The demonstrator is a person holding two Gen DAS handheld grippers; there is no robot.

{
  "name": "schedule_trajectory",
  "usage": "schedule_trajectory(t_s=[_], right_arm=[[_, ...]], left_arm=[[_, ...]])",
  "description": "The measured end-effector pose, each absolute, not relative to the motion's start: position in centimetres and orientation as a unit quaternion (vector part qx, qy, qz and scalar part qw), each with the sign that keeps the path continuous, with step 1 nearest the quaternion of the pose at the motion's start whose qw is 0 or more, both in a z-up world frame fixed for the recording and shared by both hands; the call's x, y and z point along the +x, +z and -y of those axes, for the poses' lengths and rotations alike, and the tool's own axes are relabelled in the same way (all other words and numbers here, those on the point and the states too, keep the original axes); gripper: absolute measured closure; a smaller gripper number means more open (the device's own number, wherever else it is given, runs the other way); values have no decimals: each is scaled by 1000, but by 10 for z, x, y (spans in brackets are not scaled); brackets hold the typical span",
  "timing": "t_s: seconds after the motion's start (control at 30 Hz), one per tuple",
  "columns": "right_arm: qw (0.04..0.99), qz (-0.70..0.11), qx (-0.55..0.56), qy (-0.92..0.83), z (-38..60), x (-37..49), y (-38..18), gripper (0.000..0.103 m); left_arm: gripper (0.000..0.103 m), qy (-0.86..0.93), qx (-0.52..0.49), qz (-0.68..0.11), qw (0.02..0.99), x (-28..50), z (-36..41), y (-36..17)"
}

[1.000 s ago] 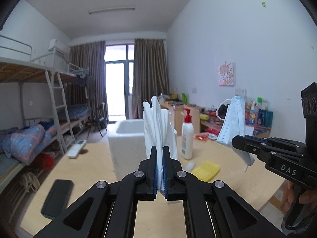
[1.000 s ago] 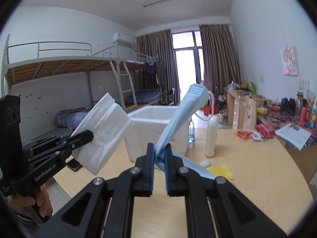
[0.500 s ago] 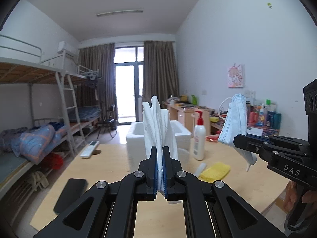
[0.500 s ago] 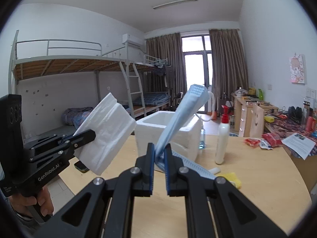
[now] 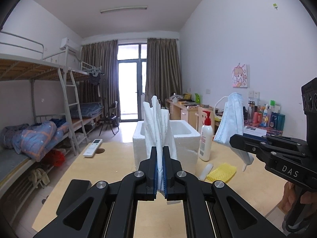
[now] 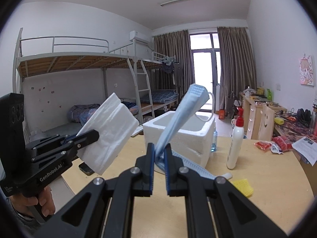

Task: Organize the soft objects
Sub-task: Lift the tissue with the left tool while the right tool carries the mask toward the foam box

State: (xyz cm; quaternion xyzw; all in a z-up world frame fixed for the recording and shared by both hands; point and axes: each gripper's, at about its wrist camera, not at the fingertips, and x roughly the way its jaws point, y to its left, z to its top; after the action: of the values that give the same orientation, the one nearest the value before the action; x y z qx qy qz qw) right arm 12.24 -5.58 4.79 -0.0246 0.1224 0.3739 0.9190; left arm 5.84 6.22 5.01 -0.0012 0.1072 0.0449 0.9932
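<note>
Left claw [image 5: 160, 170]: clamped on white tissue [image 5: 158, 127], upright.
Right claw [image 6: 159, 165]: clamped on blue mask [image 6: 184, 113].
Foam box [image 5: 184, 136]: directly ahead, nearer left claw.

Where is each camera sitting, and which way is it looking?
Left wrist: sits on the left gripper, looks along its fingers, shut on folded tissues, toward the foam box; right gripper and hand at its right.
Right wrist: sits on the right gripper, shut on a blue mask, facing the same box; left gripper and hand at its left.
Shared: box, lotion bottle, yellow sponge, table.
</note>
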Motion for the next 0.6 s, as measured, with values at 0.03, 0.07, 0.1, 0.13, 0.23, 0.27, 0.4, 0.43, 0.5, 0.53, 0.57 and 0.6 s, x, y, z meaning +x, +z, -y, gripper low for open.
schedule_trajectory(t_s=[0.03,0.07,0.1,0.13,0.23,0.27,0.4,0.43,0.5,0.53,0.57,0.6], right_arm=[[919,-122,-25,375,55,124,49,91],[918,-121,-25,376,55,126,51,91],[918,-122,-27,377,54,129,52,91],[918,-124,-27,377,53,133,53,91],[917,-125,-28,377,49,143,58,91],[917,-125,-28,378,48,145,59,91],[916,-128,-28,380,43,160,65,91],[916,-128,-28,380,41,163,66,91],[916,-125,-30,381,40,166,67,91],[916,-125,-30,381,39,168,68,91],[915,-125,-30,382,37,171,69,91],[915,-124,-30,382,35,175,72,91]], left_arm=[[99,46,0,-108,993,57,-62,49],[99,46,0,-107,993,59,-62,50],[99,47,-1,-107,993,59,-63,49],[99,47,-1,-107,993,62,-63,51],[99,48,-1,-107,993,72,-64,56],[99,47,-1,-108,993,76,-65,58],[99,46,6,-106,993,91,-65,66],[99,45,9,-105,993,94,-63,67],[99,42,10,-106,993,100,-64,69],[99,38,9,-107,994,104,-65,71],[99,37,10,-107,994,108,-67,72],[99,39,12,-106,994,112,-67,73]])
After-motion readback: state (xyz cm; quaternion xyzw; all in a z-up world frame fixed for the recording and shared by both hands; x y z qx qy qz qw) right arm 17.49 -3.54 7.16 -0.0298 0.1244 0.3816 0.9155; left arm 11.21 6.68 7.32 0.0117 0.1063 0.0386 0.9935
